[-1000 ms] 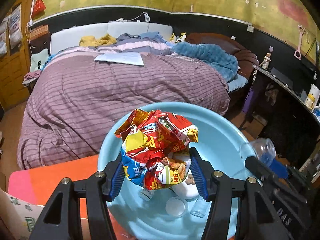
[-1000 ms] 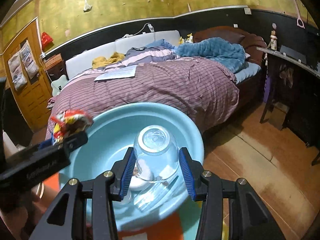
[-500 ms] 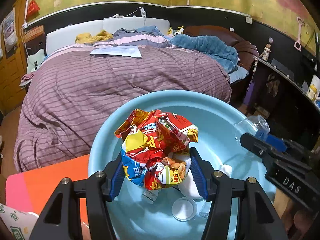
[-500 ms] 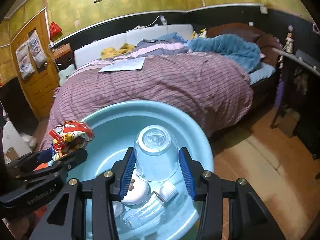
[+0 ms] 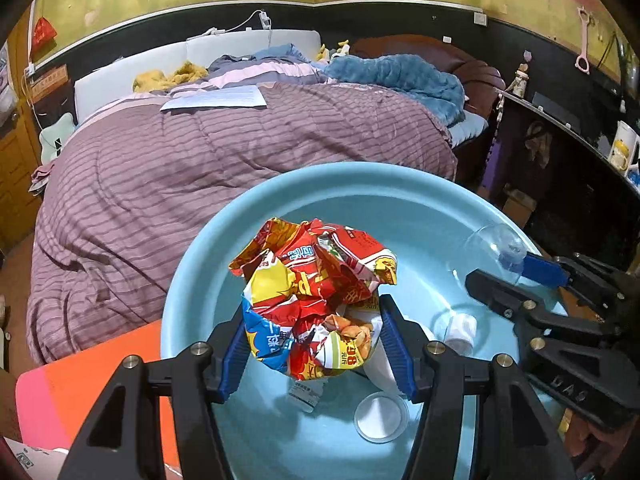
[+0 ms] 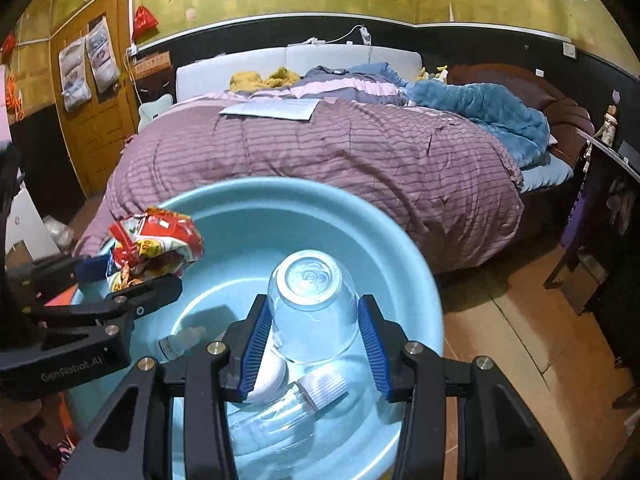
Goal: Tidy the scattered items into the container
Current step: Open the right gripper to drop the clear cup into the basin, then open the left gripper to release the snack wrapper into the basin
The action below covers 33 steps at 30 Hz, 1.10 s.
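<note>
My left gripper [image 5: 314, 346] is shut on a crumpled red and yellow snack bag [image 5: 316, 296], held above the inside of a light blue basin [image 5: 192, 280]. My right gripper [image 6: 314, 346] is shut on a clear plastic cup [image 6: 314, 308], bottom facing the camera, also over the basin [image 6: 404, 248]. In the left wrist view the right gripper [image 5: 516, 276] with the cup [image 5: 490, 246] shows at the right. In the right wrist view the left gripper [image 6: 132, 276] and the bag [image 6: 156, 240] show at the left. Inside the basin lie a clear bottle with a white ribbed cap [image 6: 320, 390], a white lid [image 5: 380, 420] and a white object [image 6: 268, 376].
The basin rests on an orange surface [image 5: 100, 364] with a pink edge. Behind it stands a bed with a purple striped quilt [image 5: 200, 152], a blue blanket [image 5: 400, 76] and papers [image 5: 216, 98]. A dark shelf with mugs [image 5: 624, 152] is at the right, wooden floor [image 6: 520, 320] beside the bed.
Both grippers have come lower and further over the basin, which now fills more of each view. The right gripper has shifted toward the left one. Both grips are unchanged.
</note>
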Each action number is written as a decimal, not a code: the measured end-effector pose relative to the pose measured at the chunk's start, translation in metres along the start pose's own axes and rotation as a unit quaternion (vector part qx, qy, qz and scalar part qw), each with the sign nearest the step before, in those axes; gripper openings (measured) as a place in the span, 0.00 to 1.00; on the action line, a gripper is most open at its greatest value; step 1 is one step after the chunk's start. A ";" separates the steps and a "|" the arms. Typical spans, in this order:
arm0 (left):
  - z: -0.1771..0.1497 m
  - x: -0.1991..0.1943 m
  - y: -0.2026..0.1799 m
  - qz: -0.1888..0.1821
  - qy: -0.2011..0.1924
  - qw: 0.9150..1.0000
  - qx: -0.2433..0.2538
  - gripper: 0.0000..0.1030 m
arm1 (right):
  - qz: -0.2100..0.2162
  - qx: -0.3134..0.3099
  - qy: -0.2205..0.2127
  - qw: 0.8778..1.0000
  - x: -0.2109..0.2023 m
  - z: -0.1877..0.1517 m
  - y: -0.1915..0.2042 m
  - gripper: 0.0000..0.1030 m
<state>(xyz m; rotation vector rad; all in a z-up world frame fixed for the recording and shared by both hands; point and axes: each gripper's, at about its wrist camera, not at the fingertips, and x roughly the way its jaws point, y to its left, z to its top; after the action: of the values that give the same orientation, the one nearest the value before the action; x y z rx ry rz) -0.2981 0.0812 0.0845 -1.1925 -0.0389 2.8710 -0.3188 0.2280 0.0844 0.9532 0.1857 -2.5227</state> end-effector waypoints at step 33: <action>0.006 0.019 -0.021 0.009 0.055 0.997 0.054 0.62 | -0.046 0.040 -0.063 0.996 -0.044 0.007 0.009 0.63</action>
<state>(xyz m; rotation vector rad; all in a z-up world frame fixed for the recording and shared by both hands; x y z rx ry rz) -0.3154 0.1025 0.0758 -1.3346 0.1277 2.7758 -0.2895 0.2339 0.1191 0.8299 0.0928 -2.6830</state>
